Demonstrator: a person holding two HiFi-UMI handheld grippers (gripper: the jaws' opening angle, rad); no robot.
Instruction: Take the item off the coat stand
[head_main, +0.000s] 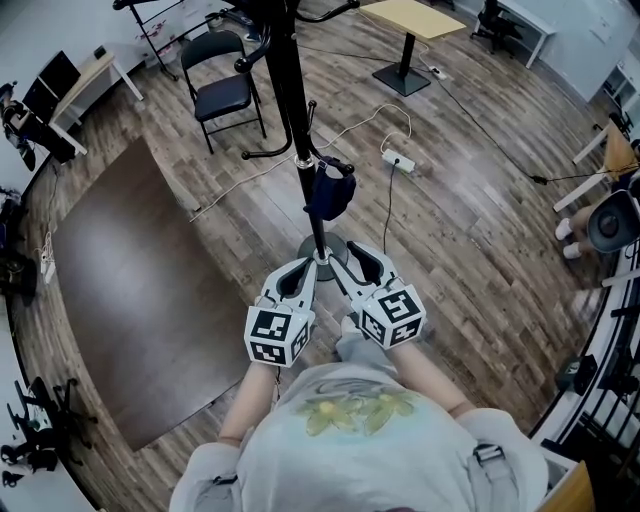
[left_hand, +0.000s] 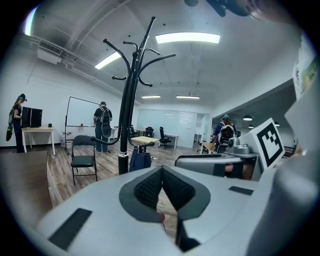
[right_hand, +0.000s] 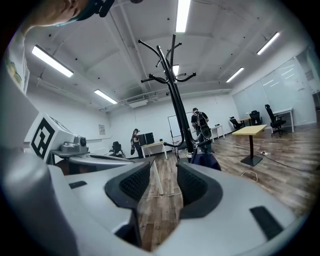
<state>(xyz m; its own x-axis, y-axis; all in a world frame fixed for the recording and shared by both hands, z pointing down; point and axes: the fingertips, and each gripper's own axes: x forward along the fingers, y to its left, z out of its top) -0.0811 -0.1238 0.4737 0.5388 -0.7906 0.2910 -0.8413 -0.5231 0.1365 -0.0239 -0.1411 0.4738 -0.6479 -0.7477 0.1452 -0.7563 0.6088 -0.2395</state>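
The black coat stand (head_main: 288, 90) rises from a round base on the wooden floor just ahead of me. A dark blue bag (head_main: 330, 192) hangs low on its pole. Both grippers are held side by side near the base, short of the bag and pointing at it. My left gripper (head_main: 305, 268) is shut, its pads meeting with nothing between them (left_hand: 161, 172). My right gripper (head_main: 358, 258) stands open with an empty gap (right_hand: 162, 182). The left gripper view has the stand (left_hand: 127, 110) and the bag (left_hand: 140, 160) ahead. In the right gripper view the stand (right_hand: 176, 100) carries the bag (right_hand: 204, 160) too.
A black folding chair (head_main: 225, 90) stands left of the stand, beside a dark floor mat (head_main: 130, 290). A white power strip (head_main: 398, 160) and its cables lie on the floor to the right. A pedestal table (head_main: 410, 18) is farther back. People stand at the far desks (left_hand: 102, 125).
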